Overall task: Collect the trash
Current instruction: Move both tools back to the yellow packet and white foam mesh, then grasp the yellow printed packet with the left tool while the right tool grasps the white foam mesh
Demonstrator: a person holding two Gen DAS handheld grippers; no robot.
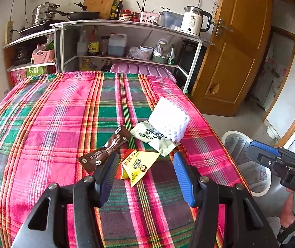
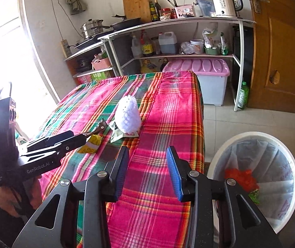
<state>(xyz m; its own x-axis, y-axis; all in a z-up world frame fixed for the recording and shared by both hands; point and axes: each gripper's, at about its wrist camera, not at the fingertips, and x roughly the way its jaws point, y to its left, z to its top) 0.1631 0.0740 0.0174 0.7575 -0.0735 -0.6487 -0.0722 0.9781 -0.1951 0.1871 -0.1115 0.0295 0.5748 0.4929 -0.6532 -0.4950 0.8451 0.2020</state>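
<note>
We hold the left gripper [image 1: 146, 170] low over the plaid tablecloth [image 1: 54, 119], its fingers spread wide and pointing toward twelve o'clock, with nothing between them. Just ahead, in the gap between the blue pads [image 1: 183, 177], lies the yellow wrapper [image 1: 138, 165]; the brown sachet [image 1: 106, 149] sits at its ten o'clock, partly behind the left finger, and the pale green packet [image 1: 153, 137] at its one o'clock, with the white foam net [image 1: 168, 119] resting on that packet's far end. Our right gripper [image 2: 147, 169] hovers level over the table's right side, its fingers also spread and empty, aimed at twelve o'clock. At its four o'clock, on the floor beside the table, stands the white bin [image 2: 250, 136], lined with a bag and holding a red and green wrapper [image 2: 243, 178].
</note>
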